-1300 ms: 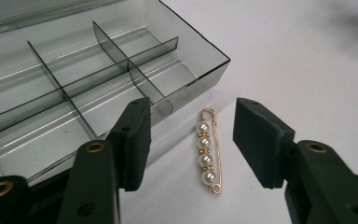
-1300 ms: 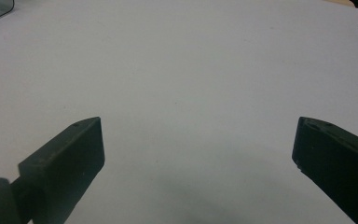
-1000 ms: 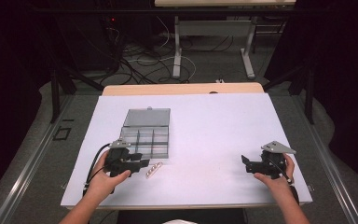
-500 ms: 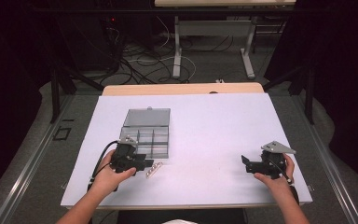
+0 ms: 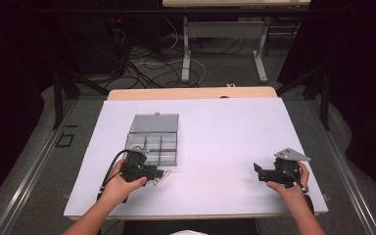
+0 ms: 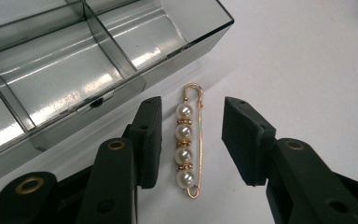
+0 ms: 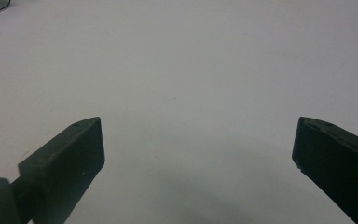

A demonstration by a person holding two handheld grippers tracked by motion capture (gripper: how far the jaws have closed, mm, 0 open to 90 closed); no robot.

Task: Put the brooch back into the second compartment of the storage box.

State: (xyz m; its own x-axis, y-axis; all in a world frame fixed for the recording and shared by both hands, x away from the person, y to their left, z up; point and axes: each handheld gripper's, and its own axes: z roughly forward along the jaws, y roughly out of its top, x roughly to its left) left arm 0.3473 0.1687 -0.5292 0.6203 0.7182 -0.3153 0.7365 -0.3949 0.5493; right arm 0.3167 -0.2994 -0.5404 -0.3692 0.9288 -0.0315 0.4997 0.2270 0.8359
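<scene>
My left tool [image 6: 189, 140] straddles the pin [image 6: 189, 140], which lies flat on the desk [image 5: 225, 132] just beside the near wall of the box [image 6: 74, 65]. Its jaws have just been closing, yet they stand released: one pad sits close by the pearls, the other clearly apart, neither pressing. My right tool [image 7: 198, 154], well away from the box, rests wide open over bare desk.
</scene>
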